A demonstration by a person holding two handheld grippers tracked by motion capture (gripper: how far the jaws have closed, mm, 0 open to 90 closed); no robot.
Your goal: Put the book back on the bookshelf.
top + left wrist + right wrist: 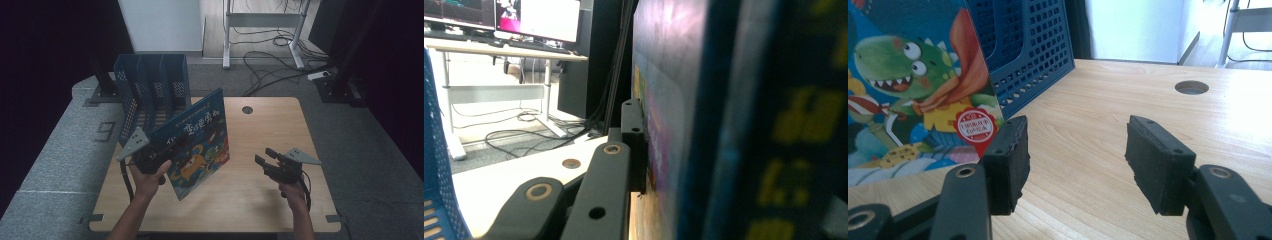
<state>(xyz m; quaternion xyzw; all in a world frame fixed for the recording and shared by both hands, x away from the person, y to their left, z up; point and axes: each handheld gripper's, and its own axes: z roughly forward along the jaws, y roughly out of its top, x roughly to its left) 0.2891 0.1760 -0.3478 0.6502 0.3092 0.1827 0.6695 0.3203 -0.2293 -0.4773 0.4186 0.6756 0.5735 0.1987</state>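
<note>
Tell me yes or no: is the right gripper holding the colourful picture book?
No: the right gripper stands open over bare wood, while the left gripper clamps the picture book.

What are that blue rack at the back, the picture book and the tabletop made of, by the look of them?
Blue rack: probably moulded plastic, matt, with walls pierced by a regular grid of holes.
Picture book: looks like printed card or paper; the cover has a smooth, slightly glossy colour print, and it stays flat in the left gripper.
Tabletop: pale wood or wood-look laminate; grain lines show, with a satin finish.

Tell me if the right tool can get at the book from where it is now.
Probably yes: the right tool is open and empty, and bare table lies between it and the book, held upright by the left tool.
</note>
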